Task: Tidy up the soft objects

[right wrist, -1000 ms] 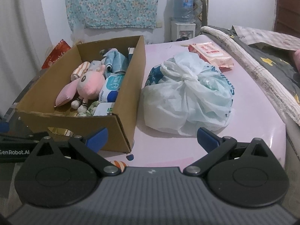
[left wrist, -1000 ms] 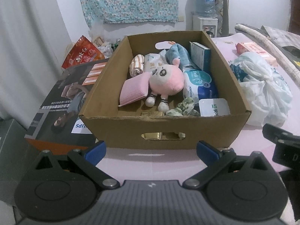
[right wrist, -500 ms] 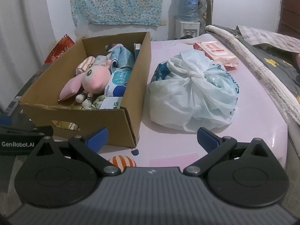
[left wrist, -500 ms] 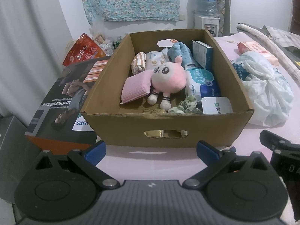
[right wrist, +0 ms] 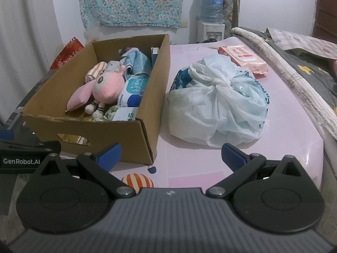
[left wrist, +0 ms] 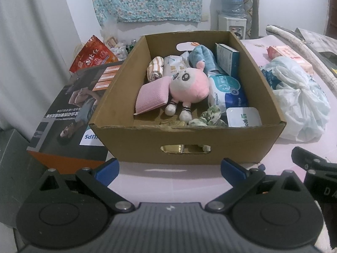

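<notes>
Facing the cardboard box (left wrist: 189,145), the left gripper (left wrist: 169,169) has its jaws spread wide, holding nothing. Right gripper (right wrist: 170,156): likewise wide, nothing held. Pink plush toy (left wrist: 189,86) lies inside the box, centre. Knotted plastic bag (right wrist: 217,103) sits at the box's 3 o'clock.

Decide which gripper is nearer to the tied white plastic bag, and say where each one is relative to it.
Right. The right gripper sits open just in front of the plastic bag. The left gripper faces the cardboard box, with the bag off to its right.
</notes>
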### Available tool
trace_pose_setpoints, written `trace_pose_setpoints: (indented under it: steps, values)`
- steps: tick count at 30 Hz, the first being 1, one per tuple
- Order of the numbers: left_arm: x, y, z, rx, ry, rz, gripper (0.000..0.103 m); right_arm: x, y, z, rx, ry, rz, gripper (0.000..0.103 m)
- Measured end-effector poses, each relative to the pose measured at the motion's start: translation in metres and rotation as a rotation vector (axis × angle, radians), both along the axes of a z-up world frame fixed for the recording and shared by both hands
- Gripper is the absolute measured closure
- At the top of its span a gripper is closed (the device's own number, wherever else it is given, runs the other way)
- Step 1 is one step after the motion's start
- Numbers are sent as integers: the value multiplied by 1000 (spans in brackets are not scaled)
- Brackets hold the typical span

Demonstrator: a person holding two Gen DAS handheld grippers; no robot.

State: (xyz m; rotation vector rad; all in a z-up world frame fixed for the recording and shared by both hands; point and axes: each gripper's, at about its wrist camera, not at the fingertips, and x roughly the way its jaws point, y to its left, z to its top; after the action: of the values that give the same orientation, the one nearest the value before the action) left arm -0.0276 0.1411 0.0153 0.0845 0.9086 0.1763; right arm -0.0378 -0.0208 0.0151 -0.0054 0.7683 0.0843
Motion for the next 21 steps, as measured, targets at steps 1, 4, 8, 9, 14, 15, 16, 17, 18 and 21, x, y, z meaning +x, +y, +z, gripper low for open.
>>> trace_pose_setpoints:
  steps: [1,4,8,9,14,15,16,17,18,21]
  values:
    - [0,0,0,1,0,2,0,0,0,0,0,0,1,1]
    - [0,0,0,-1,0,0,0,0,0,0,1,1,1,1]
    - [0,0,0,-1,0,-1,0,0,0,0,1,2,1,1]
    - [0,0,0,-1,0,-1,0,0,0,0,2,1,1,1]
    - [1,0,-1,0,0,-2,0,0,0,-1,2,1,-1,1]
    - [1,0,-1,0,0,-1,0,0,0,-1,2,3,-1,1]
    - [1,0,-1,0,0,-1,0,0,-1,-1,3,4,-2,1]
    - [1,0,-1,0,1,-1,0,1,-1,-2,3,4,-2,1]
    - [0,0,-1,0,1,-1,0,1,-1,-2,2,4,-3,1]
    - [1,0,-1,0,2,-2,0,1,-2,-2,2,4,-3,1]
